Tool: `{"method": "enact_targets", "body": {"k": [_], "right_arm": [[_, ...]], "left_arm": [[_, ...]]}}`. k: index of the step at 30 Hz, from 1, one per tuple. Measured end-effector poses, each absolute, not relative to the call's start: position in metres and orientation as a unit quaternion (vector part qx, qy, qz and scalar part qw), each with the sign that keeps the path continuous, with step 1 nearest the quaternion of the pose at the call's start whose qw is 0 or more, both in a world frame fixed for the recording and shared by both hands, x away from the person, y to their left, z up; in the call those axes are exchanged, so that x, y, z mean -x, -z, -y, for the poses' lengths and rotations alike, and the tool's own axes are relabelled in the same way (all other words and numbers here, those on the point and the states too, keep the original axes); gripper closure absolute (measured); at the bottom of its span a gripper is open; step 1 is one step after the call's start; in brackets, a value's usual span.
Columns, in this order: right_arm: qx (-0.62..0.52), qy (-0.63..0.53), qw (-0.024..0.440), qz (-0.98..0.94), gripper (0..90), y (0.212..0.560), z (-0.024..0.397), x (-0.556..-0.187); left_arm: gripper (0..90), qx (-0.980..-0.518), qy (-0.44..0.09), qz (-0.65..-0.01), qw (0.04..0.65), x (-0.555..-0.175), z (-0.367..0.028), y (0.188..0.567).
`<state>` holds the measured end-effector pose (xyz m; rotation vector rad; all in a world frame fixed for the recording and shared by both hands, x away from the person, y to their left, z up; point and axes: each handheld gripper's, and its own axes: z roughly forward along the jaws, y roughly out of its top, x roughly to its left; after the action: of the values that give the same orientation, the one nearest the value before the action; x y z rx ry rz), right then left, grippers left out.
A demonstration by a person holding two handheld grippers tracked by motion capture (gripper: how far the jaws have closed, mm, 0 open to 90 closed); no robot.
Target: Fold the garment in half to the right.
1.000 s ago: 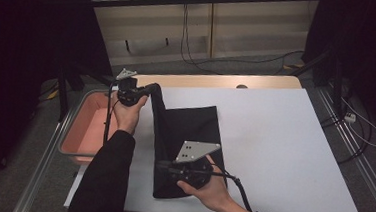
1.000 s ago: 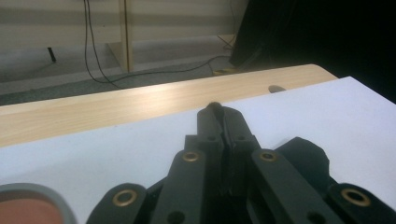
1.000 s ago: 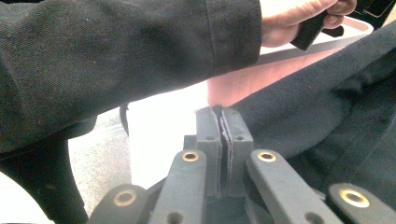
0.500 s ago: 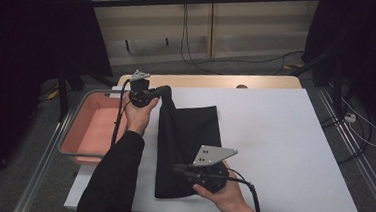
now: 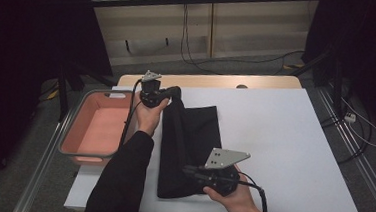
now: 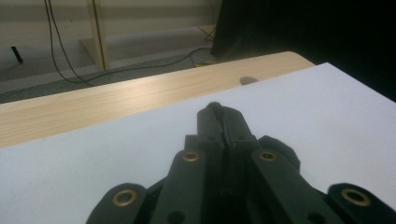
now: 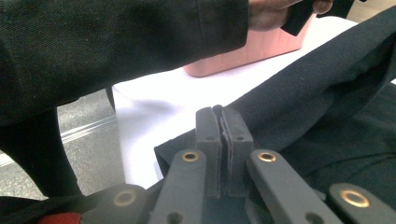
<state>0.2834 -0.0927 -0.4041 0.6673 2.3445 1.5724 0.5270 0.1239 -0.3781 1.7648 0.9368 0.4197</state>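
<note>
Black cloth lies beside the pink bin; both tools, left and right, clench its bin-side edge. Keep that edge taut and level while folding away from the bin.

One black cloth garment lies on the table, folded lengthwise into a long dark shape. There is one shallow pink plastic tray with a grey rim. One white rectangular table sheet covers one pale wooden tabletop, which shows one small dark round hole near its far edge. Two black two-jaw grippers are in use: the left gripper and the right gripper. Each carries one grey three-cornered plate, making two plates. Two hands hold them, and two black sleeves cover the forearms. Several dark cables run across the floor beyond the table; their exact number cannot be told.
</note>
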Motion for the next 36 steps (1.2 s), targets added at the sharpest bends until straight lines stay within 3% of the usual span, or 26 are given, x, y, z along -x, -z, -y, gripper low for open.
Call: {"method": "enact_targets", "body": {"k": [36], "right_arm": [[-0.26,-0.511,0.126,-0.809,86.6,0.419,0.128,-0.278]], "left_arm": [[87.0,-0.76,-0.138,-0.38,0.508,-0.534,-0.068,0.407]]}}
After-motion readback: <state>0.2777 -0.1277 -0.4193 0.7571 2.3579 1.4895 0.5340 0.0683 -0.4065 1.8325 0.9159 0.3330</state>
